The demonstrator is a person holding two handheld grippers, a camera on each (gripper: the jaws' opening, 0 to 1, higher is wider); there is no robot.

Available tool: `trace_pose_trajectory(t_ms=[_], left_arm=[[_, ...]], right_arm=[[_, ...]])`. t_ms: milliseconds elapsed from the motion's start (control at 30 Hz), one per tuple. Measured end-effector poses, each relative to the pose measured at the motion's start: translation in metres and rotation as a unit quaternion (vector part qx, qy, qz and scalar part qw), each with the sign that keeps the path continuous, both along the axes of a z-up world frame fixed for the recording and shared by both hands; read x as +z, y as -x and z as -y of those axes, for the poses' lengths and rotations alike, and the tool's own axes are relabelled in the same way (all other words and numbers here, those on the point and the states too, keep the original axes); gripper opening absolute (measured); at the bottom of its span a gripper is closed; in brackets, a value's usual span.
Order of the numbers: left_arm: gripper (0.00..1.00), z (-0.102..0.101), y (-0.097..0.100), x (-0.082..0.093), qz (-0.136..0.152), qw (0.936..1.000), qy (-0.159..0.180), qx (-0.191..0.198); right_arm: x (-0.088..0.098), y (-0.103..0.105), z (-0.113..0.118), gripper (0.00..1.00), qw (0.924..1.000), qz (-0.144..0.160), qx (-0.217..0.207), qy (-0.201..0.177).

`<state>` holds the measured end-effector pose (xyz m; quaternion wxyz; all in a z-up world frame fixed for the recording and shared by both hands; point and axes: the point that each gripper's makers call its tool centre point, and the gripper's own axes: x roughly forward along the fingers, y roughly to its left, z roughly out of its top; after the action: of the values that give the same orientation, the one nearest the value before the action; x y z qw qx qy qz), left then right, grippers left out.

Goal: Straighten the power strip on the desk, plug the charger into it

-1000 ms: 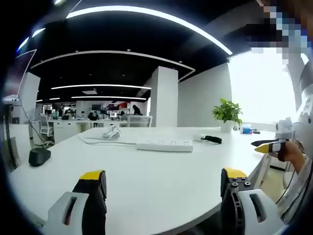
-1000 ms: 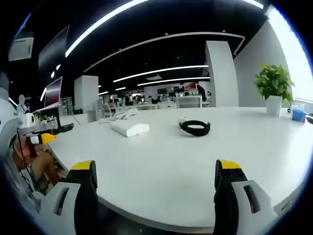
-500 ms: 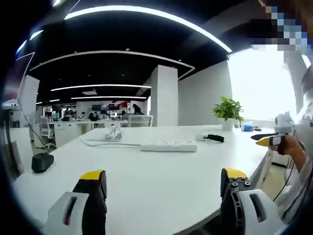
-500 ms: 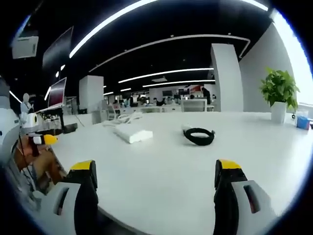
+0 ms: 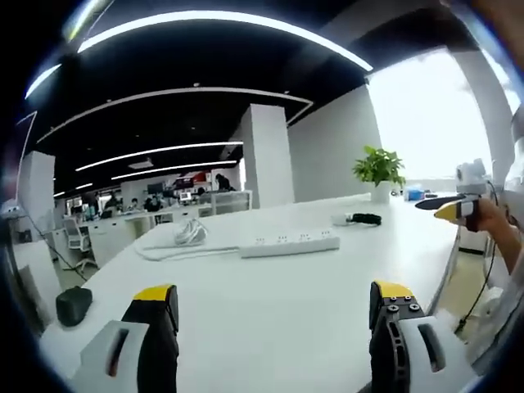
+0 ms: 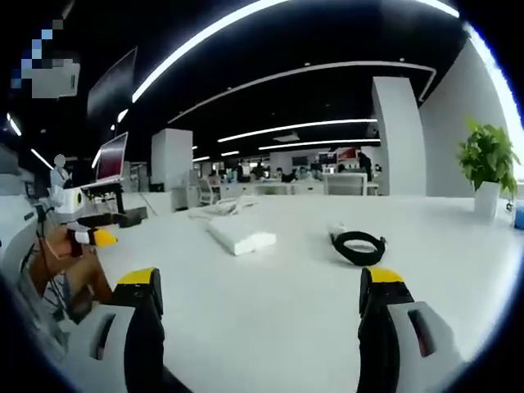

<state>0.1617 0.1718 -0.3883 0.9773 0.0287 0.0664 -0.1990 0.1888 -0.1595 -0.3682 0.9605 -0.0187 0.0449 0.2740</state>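
A long white power strip (image 5: pixel 289 243) lies across the white desk (image 5: pixel 270 311), its white cord (image 5: pixel 187 236) coiled off to the left. The same strip (image 6: pixel 240 237) appears end-on in the right gripper view. The charger (image 5: pixel 356 219), a white plug with a coiled black cable, rests to the right of the strip; its black loop (image 6: pixel 360 245) lies right of the strip (image 6: pixel 240 237). My left gripper (image 5: pixel 274 315) hangs open over the near desk, nothing between its jaws. My right gripper (image 6: pixel 255 307) is open too, short of both objects. The right gripper's yellow tip (image 5: pixel 452 208) enters at the right edge.
A potted plant (image 5: pixel 379 170) stands at the desk's far right, with small items beside it. A black mouse (image 5: pixel 73 304) sits near the left edge. The left gripper's yellow tip and a hand (image 6: pixel 82 246) show at the left. Office desks and chairs fill the background.
Both views have shifted and tilted with the hands. The power strip and charger lie where they were. Both grippers stay open.
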Motion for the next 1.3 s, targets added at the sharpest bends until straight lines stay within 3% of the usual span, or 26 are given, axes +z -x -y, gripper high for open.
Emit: trace_pose_trajectory(t_ms=[233,633,1300], left_arm=[[0.99,0.006,-0.001,0.002,-0.004,0.9995,0.028,-0.015],[0.99,-0.001,-0.013,0.013,-0.001,0.9979,0.065,-0.009],[0.99,0.001,-0.030,0.009,-0.023,0.9991,0.033,-0.016]], right_arm=[[-0.006,-0.003,-0.006,1.00,0.9998,-0.008,0.011,0.012],[-0.009,-0.016,-0.006,1.00,0.9995,-0.013,0.012,0.025],[-0.015,-0.031,-0.033,1.00,0.9973,-0.023,0.056,0.042]])
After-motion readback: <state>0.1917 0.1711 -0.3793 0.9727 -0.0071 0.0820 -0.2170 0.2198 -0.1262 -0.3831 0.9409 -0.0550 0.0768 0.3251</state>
